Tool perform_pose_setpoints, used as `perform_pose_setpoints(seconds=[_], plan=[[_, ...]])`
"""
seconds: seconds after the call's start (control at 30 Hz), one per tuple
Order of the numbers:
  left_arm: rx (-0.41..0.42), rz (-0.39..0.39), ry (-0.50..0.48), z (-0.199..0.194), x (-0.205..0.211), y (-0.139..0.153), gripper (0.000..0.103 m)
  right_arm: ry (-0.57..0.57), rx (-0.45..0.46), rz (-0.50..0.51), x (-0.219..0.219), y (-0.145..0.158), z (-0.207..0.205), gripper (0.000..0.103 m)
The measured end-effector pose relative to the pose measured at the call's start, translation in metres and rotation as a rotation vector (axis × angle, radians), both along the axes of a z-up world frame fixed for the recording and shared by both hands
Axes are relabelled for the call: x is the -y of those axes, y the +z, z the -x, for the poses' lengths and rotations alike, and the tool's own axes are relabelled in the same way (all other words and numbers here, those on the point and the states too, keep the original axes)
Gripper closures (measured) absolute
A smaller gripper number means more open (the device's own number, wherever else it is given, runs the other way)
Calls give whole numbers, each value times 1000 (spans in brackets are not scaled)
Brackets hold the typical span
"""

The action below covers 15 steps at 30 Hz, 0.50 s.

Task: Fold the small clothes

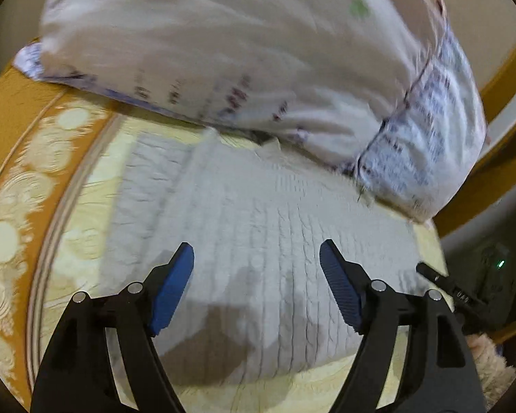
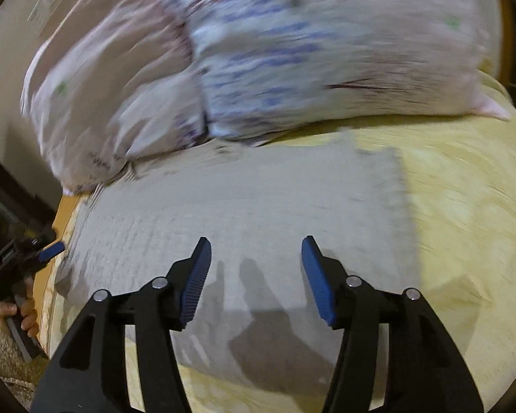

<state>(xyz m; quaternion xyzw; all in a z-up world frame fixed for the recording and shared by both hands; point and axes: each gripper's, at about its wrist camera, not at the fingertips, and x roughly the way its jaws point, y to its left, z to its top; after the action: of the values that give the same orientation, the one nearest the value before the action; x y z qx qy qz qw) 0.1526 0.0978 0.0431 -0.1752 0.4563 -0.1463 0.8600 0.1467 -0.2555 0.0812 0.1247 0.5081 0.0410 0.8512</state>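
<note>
A pale grey cable-knit garment (image 1: 258, 241) lies flat on the yellow bedspread (image 1: 86, 213), partly folded. In the left wrist view my left gripper (image 1: 257, 254) is open and empty just above its near part. In the right wrist view the same garment (image 2: 251, 199) fills the middle, and my right gripper (image 2: 256, 249) is open and empty above it. The left gripper (image 2: 48, 251) also shows at that view's left edge, beside the garment's left edge, held by a hand. Both views are motion-blurred.
A large white pillow with blue and red print (image 1: 258, 69) lies against the garment's far edge; it also shows in the right wrist view (image 2: 258, 51). An orange border (image 1: 13, 113) edges the bedspread. A dark device with a green light (image 1: 498, 265) stands off the bed.
</note>
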Motion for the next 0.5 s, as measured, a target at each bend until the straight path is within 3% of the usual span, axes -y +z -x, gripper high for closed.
perform_pose_setpoints(seconds=[0.13, 0.27, 0.33, 0.4, 0.5], plan=[[-60, -86, -16, -11, 16, -19, 23, 59, -37, 107, -22, -11, -11, 41], [-35, -131, -45, -9, 23, -24, 18, 123, -35, 218, -35, -19, -5, 38], [-31, -89, -39, -8, 17, -18, 19, 129, -40, 227, -36, -17, -6, 37], [3, -14, -10, -7, 3, -8, 19, 105, -42, 174, -31, -15, -6, 35], [30, 70, 72, -10, -31, 1, 20, 91, -44, 141, -27, -16, -6, 34]])
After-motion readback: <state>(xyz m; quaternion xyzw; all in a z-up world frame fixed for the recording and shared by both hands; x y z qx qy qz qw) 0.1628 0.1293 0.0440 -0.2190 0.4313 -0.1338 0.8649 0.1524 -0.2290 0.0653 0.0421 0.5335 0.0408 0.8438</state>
